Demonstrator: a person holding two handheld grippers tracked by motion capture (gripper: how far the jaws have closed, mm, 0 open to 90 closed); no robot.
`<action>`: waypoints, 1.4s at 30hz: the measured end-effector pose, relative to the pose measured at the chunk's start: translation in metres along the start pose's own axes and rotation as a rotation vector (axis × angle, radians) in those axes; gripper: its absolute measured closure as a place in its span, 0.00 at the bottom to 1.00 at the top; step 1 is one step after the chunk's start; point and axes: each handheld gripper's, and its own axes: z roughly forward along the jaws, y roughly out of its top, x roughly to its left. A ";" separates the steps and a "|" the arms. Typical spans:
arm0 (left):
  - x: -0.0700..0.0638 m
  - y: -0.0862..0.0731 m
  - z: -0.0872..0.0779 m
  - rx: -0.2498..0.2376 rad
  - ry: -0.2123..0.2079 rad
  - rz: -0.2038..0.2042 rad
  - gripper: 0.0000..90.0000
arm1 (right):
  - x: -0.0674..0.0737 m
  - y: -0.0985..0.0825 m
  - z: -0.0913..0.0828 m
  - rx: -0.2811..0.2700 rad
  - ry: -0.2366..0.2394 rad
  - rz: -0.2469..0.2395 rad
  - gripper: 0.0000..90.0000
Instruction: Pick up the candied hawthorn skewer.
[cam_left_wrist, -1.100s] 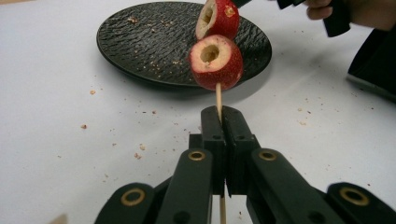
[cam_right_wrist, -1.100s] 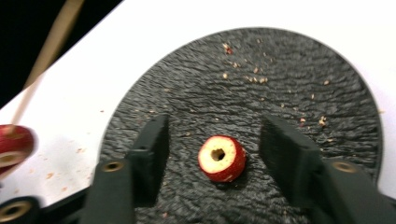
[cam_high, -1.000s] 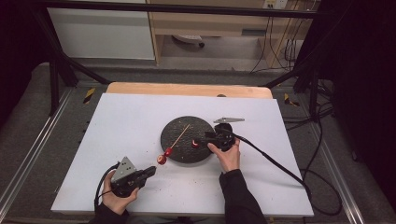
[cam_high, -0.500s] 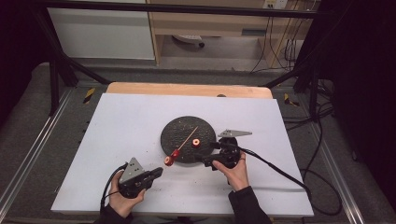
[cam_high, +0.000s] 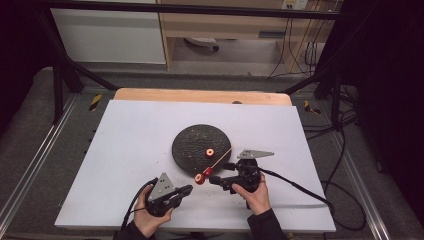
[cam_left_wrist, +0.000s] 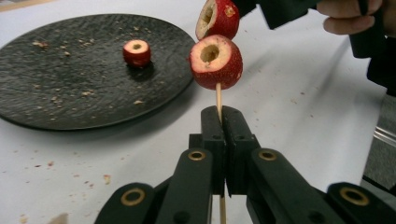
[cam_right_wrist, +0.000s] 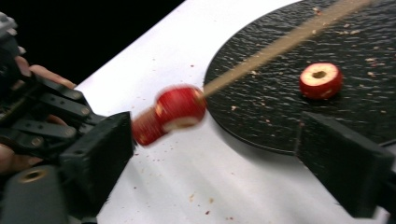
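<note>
1. Left gripper (cam_high: 186, 189), bottom centre-left of high view, jaws clamped together on a skewer (cam_left_wrist: 218, 98).
2. Skewer carries two red fruits (cam_left_wrist: 216, 61) above the jaws in left gripper view; high view shows them (cam_high: 202, 176) just off the plate's lower edge.
3. Right gripper (cam_high: 215, 179), lower centre of high view, jaws wide apart, holding nothing, fruits between them in right gripper view.
4. Black plate (cam_high: 192, 150) mid-table holds one loose fruit (cam_high: 209, 152).
5. Crumbs on white table (cam_high: 125, 145).

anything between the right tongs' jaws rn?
Yes. In the right gripper view, two red fruit pieces on a skewer sit between the open jaws, untouched. A third piece lies on the black plate.
</note>
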 end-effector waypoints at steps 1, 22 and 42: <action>0.000 0.000 0.000 -0.002 -0.003 -0.001 0.98 | 0.001 -0.001 0.001 0.000 0.009 0.001 0.20; -0.004 -0.005 0.003 0.013 -0.040 0.002 0.98 | 0.002 -0.007 0.007 0.018 0.104 -0.004 0.68; -0.005 -0.006 0.002 0.019 -0.062 0.012 0.98 | -0.016 0.001 -0.025 -0.072 0.039 0.039 0.69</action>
